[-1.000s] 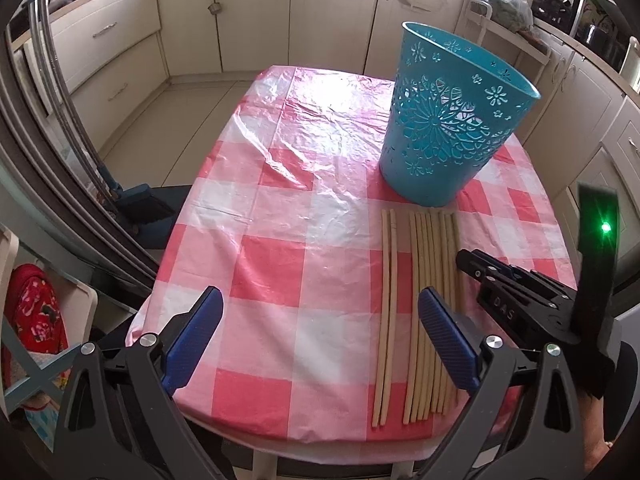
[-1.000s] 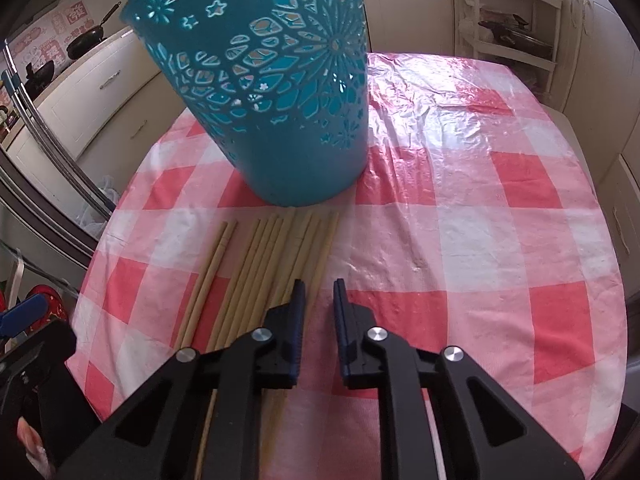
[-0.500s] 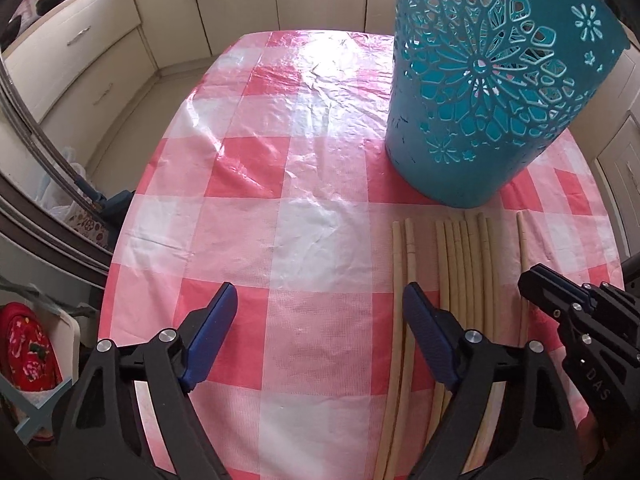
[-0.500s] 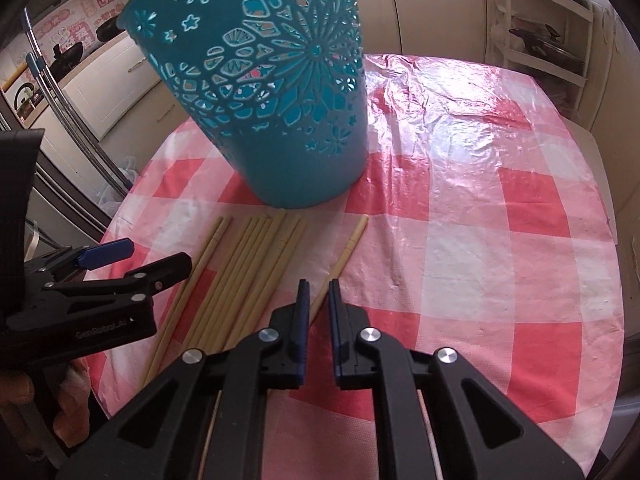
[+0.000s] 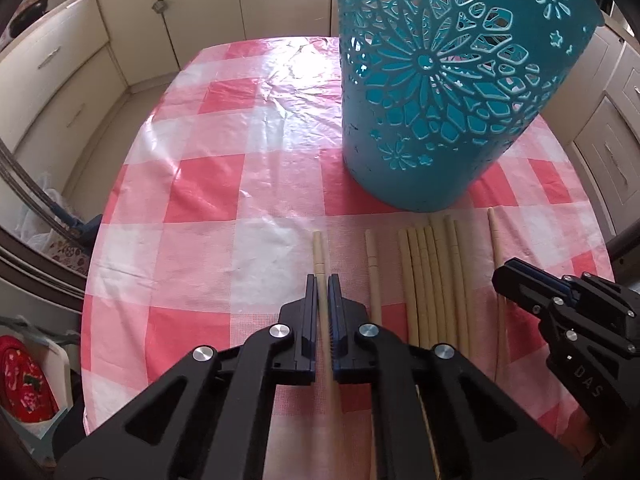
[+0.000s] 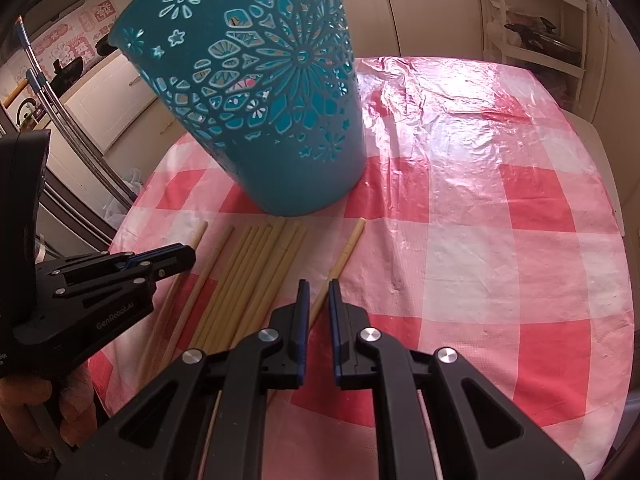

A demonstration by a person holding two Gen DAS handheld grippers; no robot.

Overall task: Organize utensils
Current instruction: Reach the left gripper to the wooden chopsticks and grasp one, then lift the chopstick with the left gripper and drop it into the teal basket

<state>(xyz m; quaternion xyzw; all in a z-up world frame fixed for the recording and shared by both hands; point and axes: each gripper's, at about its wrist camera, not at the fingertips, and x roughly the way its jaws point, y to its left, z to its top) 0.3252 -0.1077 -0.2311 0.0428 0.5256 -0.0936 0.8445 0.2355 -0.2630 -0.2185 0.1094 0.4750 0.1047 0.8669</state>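
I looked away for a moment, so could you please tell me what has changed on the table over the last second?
The left gripper came down and closed on the leftmost chopstick, drawing it away from its neighbour. The right gripper pulled the rightmost chopstick aside. The basket stayed put.

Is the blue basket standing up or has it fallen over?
Standing up. The basket sits on its narrow bottom on the tablecloth, wide end up.
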